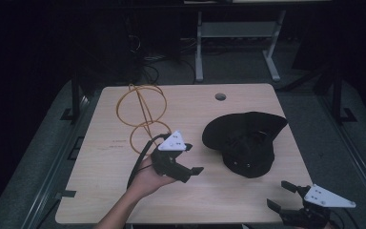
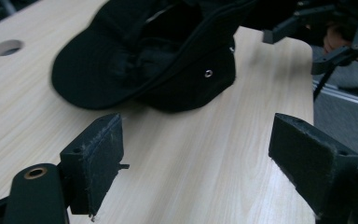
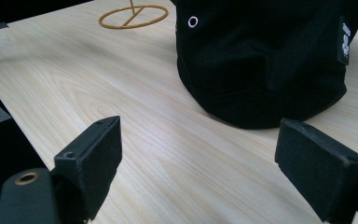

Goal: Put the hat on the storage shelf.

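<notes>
Both sets of jaws stand wide apart with nothing between them, as I see in the left gripper view and the right gripper view. My bench (image 1: 124,191) is pale wood and carries everything. On it, toward 3 o'clock from centre, lies the black cap (image 1: 245,140), crown down and brim pointing to 10 o'clock, with a small metal eyelet showing on its side. At 10 o'clock from centre stands the orange wire stand (image 1: 140,112), rings upright over a flat ring base. My left gripper (image 1: 188,171) hovers near the middle of the bench, just at 9 o'clock of the cap, apart from it. My right gripper (image 1: 281,195) sits at 5 o'clock over the near edge, jaws aimed toward the cap without touching. At 12 o'clock is a small cable hole (image 1: 220,97).
</notes>
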### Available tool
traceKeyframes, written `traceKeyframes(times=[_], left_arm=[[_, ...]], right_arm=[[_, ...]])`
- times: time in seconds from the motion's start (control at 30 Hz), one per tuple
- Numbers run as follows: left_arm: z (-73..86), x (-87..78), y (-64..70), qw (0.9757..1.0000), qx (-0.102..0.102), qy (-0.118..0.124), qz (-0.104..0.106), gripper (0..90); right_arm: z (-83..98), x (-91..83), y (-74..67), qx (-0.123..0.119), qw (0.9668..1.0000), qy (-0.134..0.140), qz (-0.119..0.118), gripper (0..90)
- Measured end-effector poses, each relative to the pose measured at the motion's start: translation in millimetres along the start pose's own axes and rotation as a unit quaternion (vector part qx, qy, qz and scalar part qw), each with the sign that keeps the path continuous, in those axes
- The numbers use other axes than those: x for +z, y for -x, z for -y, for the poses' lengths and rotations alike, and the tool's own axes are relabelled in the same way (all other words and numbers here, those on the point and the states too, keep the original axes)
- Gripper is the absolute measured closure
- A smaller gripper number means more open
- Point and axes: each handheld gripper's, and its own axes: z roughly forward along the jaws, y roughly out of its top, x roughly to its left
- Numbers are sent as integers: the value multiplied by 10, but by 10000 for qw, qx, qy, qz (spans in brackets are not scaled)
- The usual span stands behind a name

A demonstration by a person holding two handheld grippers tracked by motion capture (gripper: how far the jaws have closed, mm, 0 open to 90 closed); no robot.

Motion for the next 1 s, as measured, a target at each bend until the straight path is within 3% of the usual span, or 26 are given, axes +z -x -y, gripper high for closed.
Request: traceKeyframes(times=[0.23,0.4,0.5,0.57,0.73,1.0], left_arm=[[-200,169,-73,9999,73,-12,143,180],[-320,316,-129,9994,75,-230,244,199],[-340,371,-149,9993,24,-262,250,205],[-349,453,-144,9995,103,-285,126,218],[-354,557,-125,9990,224,-372,80,260],[-334,730,-238,9979,143,-627,68,359]], right_arm=[[6,3,0,29,10000,3,-21,143],[7,0,18,99,9999,12,-16,143],[3,-13,23,61,10000,58,9,143],[1,-19,34,84,9999,91,-6,143],[-9,-2,34,68,10000,51,-15,143],[-17,27,36,30,10000,14,-36,143]])
